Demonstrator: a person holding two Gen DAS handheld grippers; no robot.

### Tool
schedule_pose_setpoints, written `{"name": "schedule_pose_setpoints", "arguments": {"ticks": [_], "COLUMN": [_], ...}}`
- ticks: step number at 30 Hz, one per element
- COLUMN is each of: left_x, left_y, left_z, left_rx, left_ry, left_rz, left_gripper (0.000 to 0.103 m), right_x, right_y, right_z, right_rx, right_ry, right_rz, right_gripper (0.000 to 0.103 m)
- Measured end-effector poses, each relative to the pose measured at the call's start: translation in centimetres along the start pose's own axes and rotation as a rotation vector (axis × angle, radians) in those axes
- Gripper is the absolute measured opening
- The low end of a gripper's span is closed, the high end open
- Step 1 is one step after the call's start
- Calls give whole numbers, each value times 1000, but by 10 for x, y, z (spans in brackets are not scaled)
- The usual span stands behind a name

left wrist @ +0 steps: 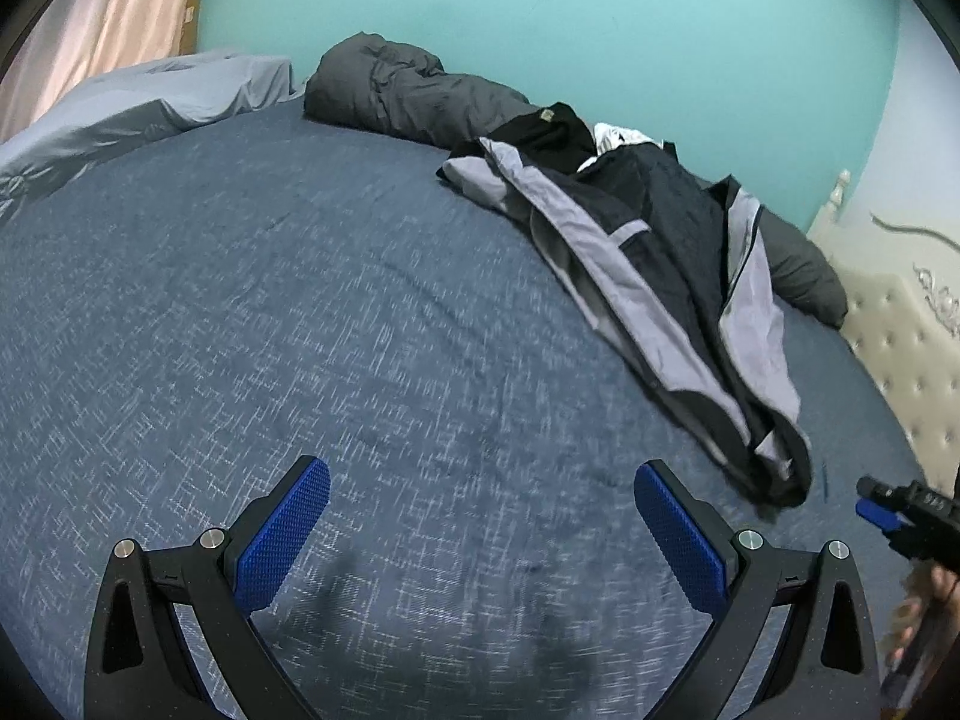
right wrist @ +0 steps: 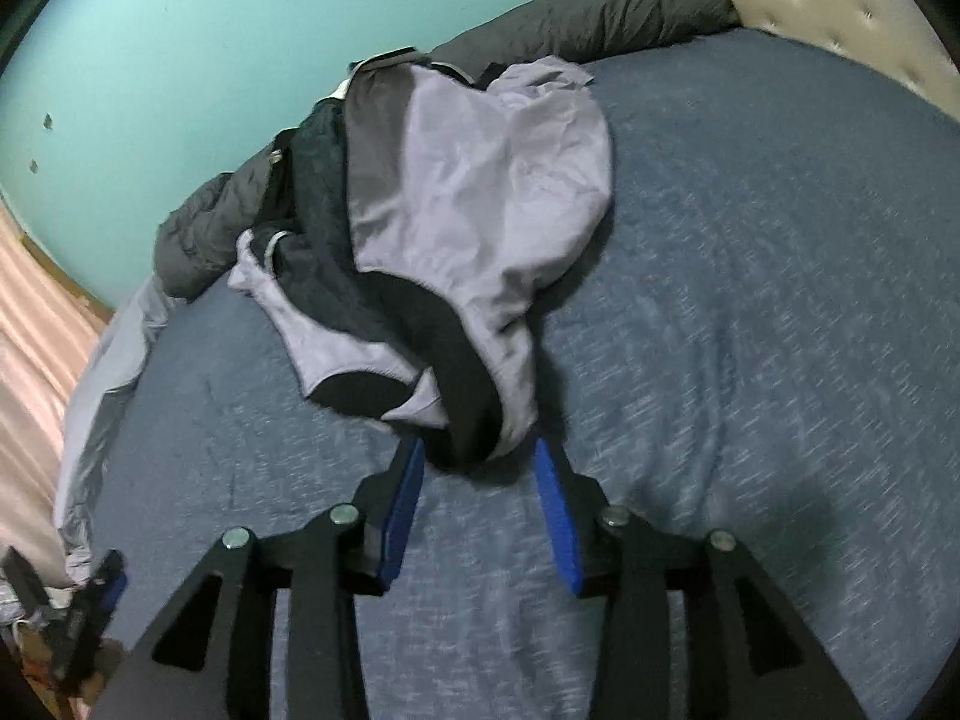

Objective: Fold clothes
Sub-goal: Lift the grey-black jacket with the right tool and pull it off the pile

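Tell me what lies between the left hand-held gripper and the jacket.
Only bare blue bedsheet. The left wrist view shows the left hand-held gripper open over it, with the black-and-grey jacket lying farther off to the right.

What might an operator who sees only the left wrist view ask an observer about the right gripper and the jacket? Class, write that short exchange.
Operator: My view catches the right gripper only at the frame's edge. Are its jaws open?
Observer: Yes, in the right wrist view its jaws stand apart.
Operator: Has it reached the jacket?
Observer: The jacket's black near end lies between its fingertips.
Operator: Which side of the jacket faces up there?
Observer: A crumpled light grey panel, lying on the bed.
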State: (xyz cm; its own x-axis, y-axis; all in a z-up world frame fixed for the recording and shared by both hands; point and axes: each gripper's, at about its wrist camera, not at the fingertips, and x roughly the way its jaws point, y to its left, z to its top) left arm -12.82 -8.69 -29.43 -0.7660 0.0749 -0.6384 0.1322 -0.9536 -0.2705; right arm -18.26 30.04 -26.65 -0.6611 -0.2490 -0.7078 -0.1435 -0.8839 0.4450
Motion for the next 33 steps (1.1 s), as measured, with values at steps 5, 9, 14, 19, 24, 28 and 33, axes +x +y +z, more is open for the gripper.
{"name": "schedule_pose_setpoints", "arguments": {"ticks": [5, 9, 14, 19, 24, 28, 33], "left_x": [2, 5, 10, 14, 16, 14, 10], "left_y": [10, 20, 29, 32, 32, 30, 29], "left_z": [-9, -12, -14, -12, -11, -11, -10], "left_rx": [20, 12, 13, 19, 25, 34, 41], "left_ry": [-2, 9, 15, 19, 23, 22, 16], "left_rz": [16, 26, 49, 54, 50, 49, 55], "left_gripper": [103, 103, 103, 103, 103, 103, 103], "right_x": [33, 65, 93, 106, 105, 101, 80], "right_y": [8, 17, 15, 4, -8, -13, -25], "right_z": [-13, -19, -21, -15, -7, -4, 0], "right_rx": [81, 177, 279, 320, 328, 305, 270], "right_ry": [74, 98, 99, 43, -12, -33, -89], "right_rz": [133, 180, 164, 84, 7, -27, -21], "right_gripper": [55, 57, 59, 59, 55, 32, 7]}}
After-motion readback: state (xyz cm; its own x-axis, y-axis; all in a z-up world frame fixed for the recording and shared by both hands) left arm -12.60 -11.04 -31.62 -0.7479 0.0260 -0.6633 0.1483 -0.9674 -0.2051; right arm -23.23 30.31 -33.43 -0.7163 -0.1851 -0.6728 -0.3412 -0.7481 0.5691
